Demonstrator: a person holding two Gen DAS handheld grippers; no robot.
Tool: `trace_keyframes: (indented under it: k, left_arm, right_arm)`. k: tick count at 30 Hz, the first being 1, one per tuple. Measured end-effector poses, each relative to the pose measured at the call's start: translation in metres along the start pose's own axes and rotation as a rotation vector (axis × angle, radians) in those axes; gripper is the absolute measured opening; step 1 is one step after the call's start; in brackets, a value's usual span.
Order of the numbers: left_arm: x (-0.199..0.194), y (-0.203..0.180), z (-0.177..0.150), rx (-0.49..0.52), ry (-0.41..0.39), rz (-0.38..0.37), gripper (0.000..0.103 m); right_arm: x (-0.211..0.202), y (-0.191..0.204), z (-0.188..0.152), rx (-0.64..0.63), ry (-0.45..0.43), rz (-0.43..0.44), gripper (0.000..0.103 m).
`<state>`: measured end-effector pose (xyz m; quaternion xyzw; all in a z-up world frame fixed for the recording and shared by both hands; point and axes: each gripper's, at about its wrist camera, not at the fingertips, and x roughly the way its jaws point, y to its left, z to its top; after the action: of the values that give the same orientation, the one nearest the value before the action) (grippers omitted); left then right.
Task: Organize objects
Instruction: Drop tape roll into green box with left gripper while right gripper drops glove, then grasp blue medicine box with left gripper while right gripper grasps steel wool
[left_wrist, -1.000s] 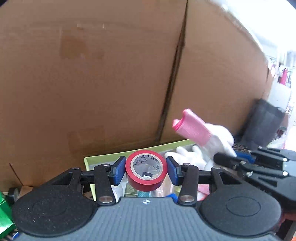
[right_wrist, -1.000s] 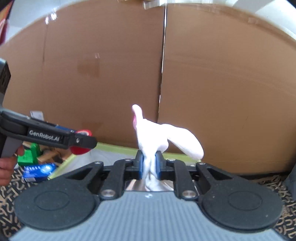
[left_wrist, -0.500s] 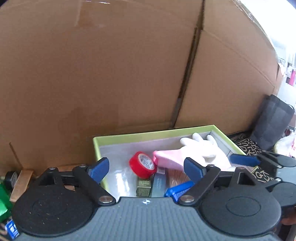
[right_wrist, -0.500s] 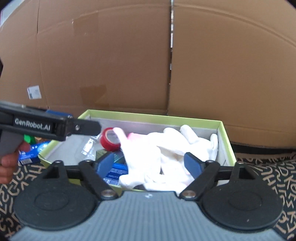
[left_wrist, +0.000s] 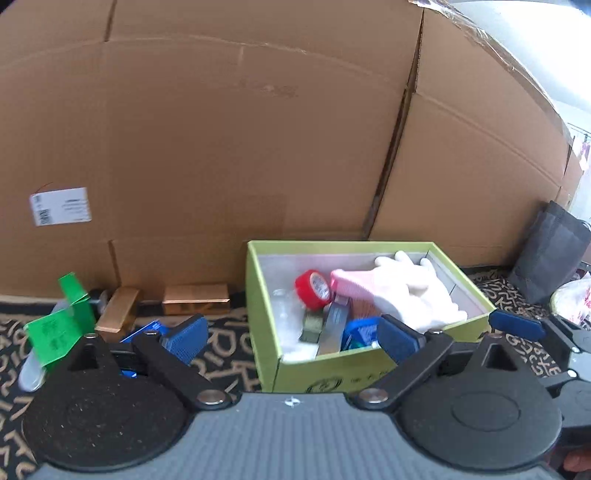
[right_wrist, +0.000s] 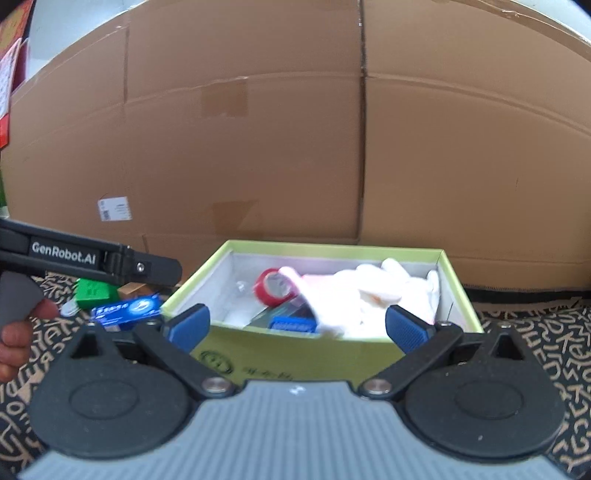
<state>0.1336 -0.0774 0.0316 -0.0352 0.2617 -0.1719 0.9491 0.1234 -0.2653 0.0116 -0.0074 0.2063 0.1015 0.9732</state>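
Note:
A lime-green box (left_wrist: 369, 363) stands on the patterned carpet against a tall cardboard wall. Inside it lie a red tape roll (left_wrist: 313, 293) and a white glove with a pink cuff (left_wrist: 406, 295), on top of several small packs. My left gripper (left_wrist: 291, 338) hangs in front of the box's left corner, its jaws opening wide with nothing between the pads. In the right wrist view the same box (right_wrist: 295, 354), tape roll (right_wrist: 273, 288) and glove (right_wrist: 354, 299) show. My right gripper (right_wrist: 297, 328) is before the front wall, jaws opening, empty.
Left of the box lie a green carton (left_wrist: 62, 325), two copper-coloured bars (left_wrist: 195, 298) and a blue pack (right_wrist: 125, 308). The cardboard wall (left_wrist: 258, 129) closes off the back. A dark bag (left_wrist: 554, 251) stands at the right. A hand (right_wrist: 14, 343) holds the left tool.
Both grippers were shut, the left on the tape roll, the right on the glove. Both have let go, the things now lie in the box, and both grippers have drawn back.

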Motion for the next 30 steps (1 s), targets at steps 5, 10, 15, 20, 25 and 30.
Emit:
trace_keyframes:
  k: [5, 10, 15, 20, 25, 30]
  left_arm:
    - [-0.022, 0.017, -0.030, -0.009, 0.005, 0.011, 0.101]
    - [-0.036, 0.063, -0.074, -0.095, 0.047, 0.019, 0.101]
    - [-0.035, 0.108, -0.090, -0.095, 0.070, 0.099, 0.101]
    - [-0.004, 0.124, -0.071, -0.023, 0.041, 0.133, 0.101]
    - [0.043, 0.117, -0.051, 0.121, 0.032, 0.137, 0.101]
    - [0.082, 0.121, -0.048, 0.169, 0.145, 0.131, 0.101]
  right_arm:
    - [-0.018, 0.015, -0.017, 0.044, 0.003, 0.052, 0.103]
    - [-0.018, 0.032, -0.049, 0.097, 0.068, 0.108, 0.103]
    - [0.002, 0.057, -0.071, 0.102, 0.158, 0.176, 0.103]
    - [0.021, 0.078, -0.069, 0.097, 0.164, 0.192, 0.103]
    - [0.041, 0.090, -0.068, 0.088, 0.171, 0.149, 0.103]
    - [0.046, 0.087, -0.076, 0.155, 0.215, 0.159, 0.041]
